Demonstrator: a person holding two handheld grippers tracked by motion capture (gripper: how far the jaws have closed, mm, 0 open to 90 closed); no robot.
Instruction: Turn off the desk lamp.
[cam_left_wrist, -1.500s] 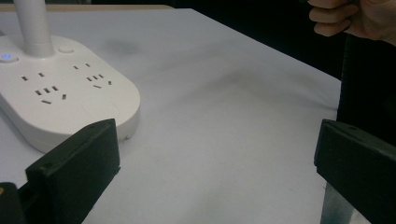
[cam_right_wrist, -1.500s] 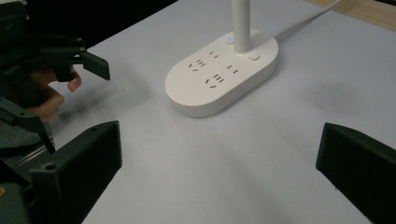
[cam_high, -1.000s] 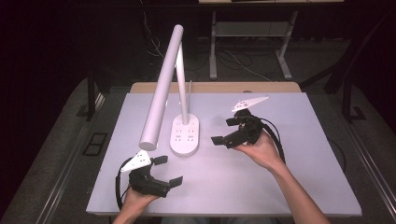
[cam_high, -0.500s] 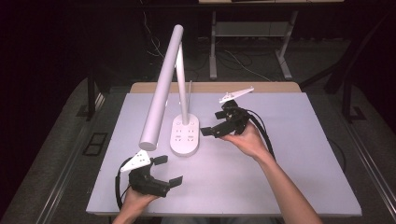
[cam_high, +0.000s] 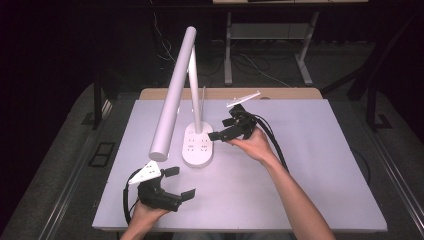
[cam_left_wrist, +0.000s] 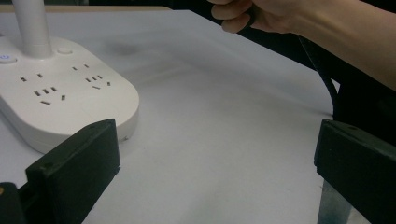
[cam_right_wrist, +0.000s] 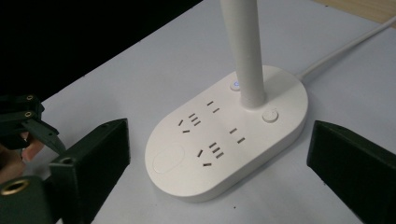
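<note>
At the left of the high view, the left gripper (cam_high: 172, 184) rests low near the front edge of the white table (cam_high: 320, 165), its jaws spread wide with nothing between them; its own view looks past them to the near end of the lamp base (cam_left_wrist: 60, 100), which lies ahead and to one side, apart from the jaws. Moving right, the desk lamp (cam_high: 176, 95) stands toward the back middle of the table: an oval white base with socket outlets on top, an upright post rising from its far end, and a long tubular head slanting down toward the front left, its open end hanging above the table between the base and the left gripper. The base's long axis runs roughly front to back. A thin white cord (cam_right_wrist: 345, 44) leads away from the base's far end. Further right, the right gripper (cam_high: 231, 131) hovers just beside the base's right flank, jaws parted and empty, and it is clearly the nearer of the two. In its own view the base (cam_right_wrist: 224, 140) sits squarely between the jaws, with the round button (cam_right_wrist: 270, 115) beside the post and the small lit button (cam_right_wrist: 236, 85) close ahead, so any press or grasp probably falls to the right hand.
</note>
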